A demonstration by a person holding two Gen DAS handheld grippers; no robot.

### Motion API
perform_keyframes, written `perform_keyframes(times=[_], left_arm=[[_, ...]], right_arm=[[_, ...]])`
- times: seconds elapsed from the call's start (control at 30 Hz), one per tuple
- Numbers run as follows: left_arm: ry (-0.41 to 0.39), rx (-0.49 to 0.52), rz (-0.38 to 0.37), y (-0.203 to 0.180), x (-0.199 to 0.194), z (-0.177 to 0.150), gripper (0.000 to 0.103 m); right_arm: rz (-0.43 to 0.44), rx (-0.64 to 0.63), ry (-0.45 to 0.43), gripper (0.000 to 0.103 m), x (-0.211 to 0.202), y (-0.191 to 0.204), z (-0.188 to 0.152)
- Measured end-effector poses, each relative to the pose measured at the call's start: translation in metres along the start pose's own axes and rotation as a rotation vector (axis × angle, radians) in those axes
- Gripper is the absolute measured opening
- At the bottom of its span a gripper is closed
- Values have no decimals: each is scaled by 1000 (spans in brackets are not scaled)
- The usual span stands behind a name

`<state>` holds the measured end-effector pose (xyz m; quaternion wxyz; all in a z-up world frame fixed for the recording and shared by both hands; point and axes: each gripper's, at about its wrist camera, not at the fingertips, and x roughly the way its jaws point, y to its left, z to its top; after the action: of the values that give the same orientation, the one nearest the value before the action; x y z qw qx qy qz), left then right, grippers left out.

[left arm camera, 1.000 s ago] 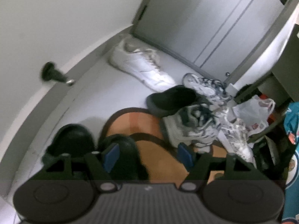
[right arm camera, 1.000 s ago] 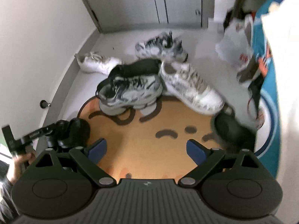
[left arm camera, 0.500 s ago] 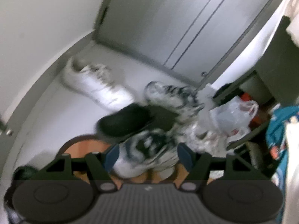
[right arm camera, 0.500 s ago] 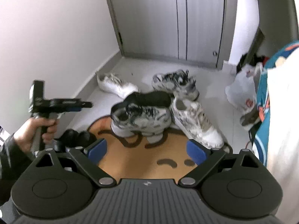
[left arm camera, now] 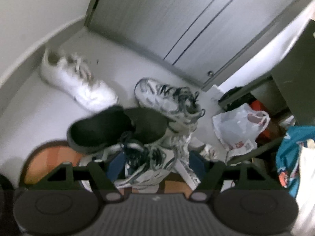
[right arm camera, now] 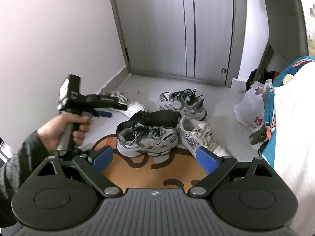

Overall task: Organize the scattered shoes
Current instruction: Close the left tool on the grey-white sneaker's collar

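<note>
Several shoes lie piled at the far edge of an orange mat (right arm camera: 137, 173). A grey-and-white sneaker (right arm camera: 147, 139) sits nearest, with a black shoe (right arm camera: 153, 118) leaning on its back. To the right lies a white patterned sneaker (right arm camera: 198, 135), and behind it a second grey sneaker (right arm camera: 183, 102). A plain white sneaker (left arm camera: 78, 82) rests by the left wall. My right gripper (right arm camera: 154, 158) hangs open above the mat, short of the pile. A hand holds my left gripper (right arm camera: 116, 110) open in the air, left of the pile; the left wrist view looks down on the grey sneaker (left arm camera: 149, 165).
A grey sliding door (right arm camera: 177, 29) closes off the back. A white plastic bag (right arm camera: 252, 108) and dark clutter stand at the right, beside teal-and-white clothing (right arm camera: 291, 118). Something dark (right arm camera: 74, 151) sits at the mat's left edge, mostly hidden. The pale floor (left arm camera: 118, 63) runs to the left wall.
The left gripper has risen from the dark shoes at the mat's left and swung toward the pile. The right gripper's view has tilted up; the pile looks nearer.
</note>
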<state>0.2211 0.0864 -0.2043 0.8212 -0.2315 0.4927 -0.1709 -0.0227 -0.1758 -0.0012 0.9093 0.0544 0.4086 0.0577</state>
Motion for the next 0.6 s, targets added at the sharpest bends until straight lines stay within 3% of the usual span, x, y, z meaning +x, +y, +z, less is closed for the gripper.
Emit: perform_keyframes(times=[0.07, 0.1, 0.6], left_arm=[[10, -125, -66, 26, 17, -1, 65], [25, -144, -71, 32, 24, 0, 56], [77, -209, -61, 61, 82, 1, 56]], right_arm=[[-5, 16, -2, 95, 2, -1, 2], [-6, 22, -2, 95, 2, -1, 2], [3, 32, 77, 95, 24, -1, -8]])
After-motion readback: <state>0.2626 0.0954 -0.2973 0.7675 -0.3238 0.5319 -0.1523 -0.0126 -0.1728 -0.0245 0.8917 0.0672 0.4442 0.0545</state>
